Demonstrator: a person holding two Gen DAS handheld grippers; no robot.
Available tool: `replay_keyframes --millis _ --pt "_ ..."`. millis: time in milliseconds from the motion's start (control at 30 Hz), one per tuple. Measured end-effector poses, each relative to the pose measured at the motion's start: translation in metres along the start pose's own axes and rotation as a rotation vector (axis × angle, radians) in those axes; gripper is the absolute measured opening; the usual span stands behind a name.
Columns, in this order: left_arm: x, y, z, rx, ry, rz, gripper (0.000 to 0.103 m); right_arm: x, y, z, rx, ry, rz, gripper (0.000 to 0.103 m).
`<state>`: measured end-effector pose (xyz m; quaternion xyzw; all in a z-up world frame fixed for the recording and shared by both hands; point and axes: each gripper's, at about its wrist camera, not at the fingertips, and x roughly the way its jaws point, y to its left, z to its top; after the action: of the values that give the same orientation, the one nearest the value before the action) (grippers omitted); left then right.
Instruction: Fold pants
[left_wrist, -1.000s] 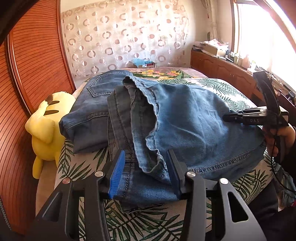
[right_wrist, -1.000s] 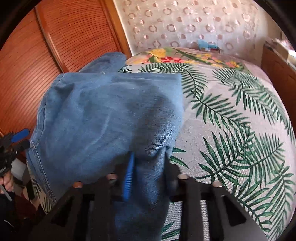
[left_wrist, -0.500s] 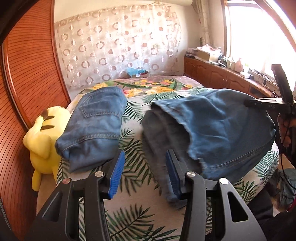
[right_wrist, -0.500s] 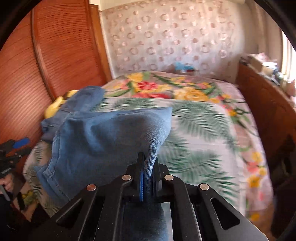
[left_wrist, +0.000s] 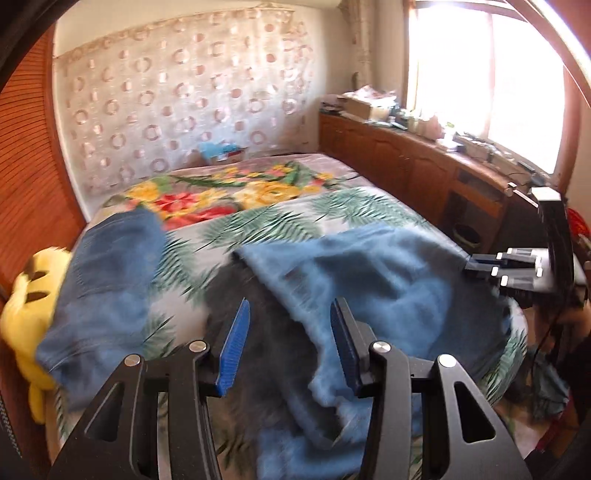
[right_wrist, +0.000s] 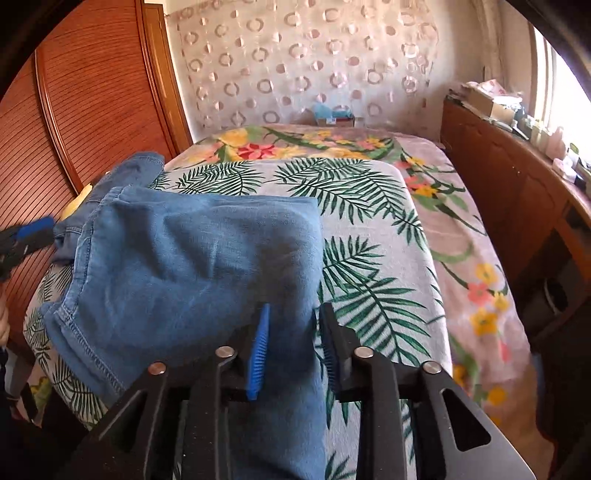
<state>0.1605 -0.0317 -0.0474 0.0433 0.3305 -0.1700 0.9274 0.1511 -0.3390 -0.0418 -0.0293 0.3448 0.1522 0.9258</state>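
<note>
A bed (right_wrist: 373, 229) with a palm-leaf and floral cover fills the room. A circle-patterned curtain (right_wrist: 306, 62) hangs on the far wall. Slatted wooden doors (right_wrist: 85, 96) stand left; a cluttered wooden cabinet (left_wrist: 402, 162) runs right beneath a bright window (left_wrist: 491, 74).

Open bedspread (right_wrist: 369, 221) is lying free beyond and right of the jeans (right_wrist: 192, 258); a wooden cabinet (right_wrist: 517, 192) is blocking the right, a slatted wardrobe (right_wrist: 92, 92) the left.
</note>
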Motion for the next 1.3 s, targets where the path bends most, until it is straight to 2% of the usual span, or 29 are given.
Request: replay_keyframes --millis 100,200,333,433,500,633,767,967,1167,1300 --pt "0.019 -0.013 0.014 0.003 0.021 -0.037 0.046 -0.007 0.002 -0.017 0.014 -0.005 -0.007 0.034" --pt "0.042 -0.022 0.019 0.019 0.060 -0.021 0.046 -0.015 0.002 -0.027 0.029 -0.027 -0.003 0.034" --pt "0.069 -0.015 0.010 0.015 0.139 0.041 0.045 -0.025 0.004 -0.033 0.045 -0.039 0.006 0.034" --pt "0.084 -0.006 -0.003 0.006 0.191 0.052 0.041 -0.028 0.003 -0.036 0.053 -0.038 0.005 0.035" --pt "0.095 -0.002 -0.013 0.000 0.226 0.058 0.039 -0.030 0.005 -0.036 0.056 -0.048 -0.028 0.035" --pt "0.095 -0.004 -0.020 0.004 0.212 0.051 0.039 -0.032 0.009 -0.038 0.075 -0.048 -0.010 0.035" --pt "0.090 -0.005 -0.020 0.003 0.202 0.047 0.039 -0.025 0.007 -0.041 0.083 -0.019 -0.003 0.044" --pt "0.066 -0.005 -0.023 -0.012 0.166 0.038 0.039 -0.011 0.005 -0.045 0.097 0.023 0.000 0.048" --pt "0.025 -0.026 -0.029 0.009 0.104 -0.035 0.039 -0.010 0.002 -0.045 0.118 0.010 0.003 0.051" --pt "0.018 -0.053 -0.033 0.040 0.097 -0.098 0.039 -0.012 0.005 -0.051 0.128 0.006 0.019 0.051"
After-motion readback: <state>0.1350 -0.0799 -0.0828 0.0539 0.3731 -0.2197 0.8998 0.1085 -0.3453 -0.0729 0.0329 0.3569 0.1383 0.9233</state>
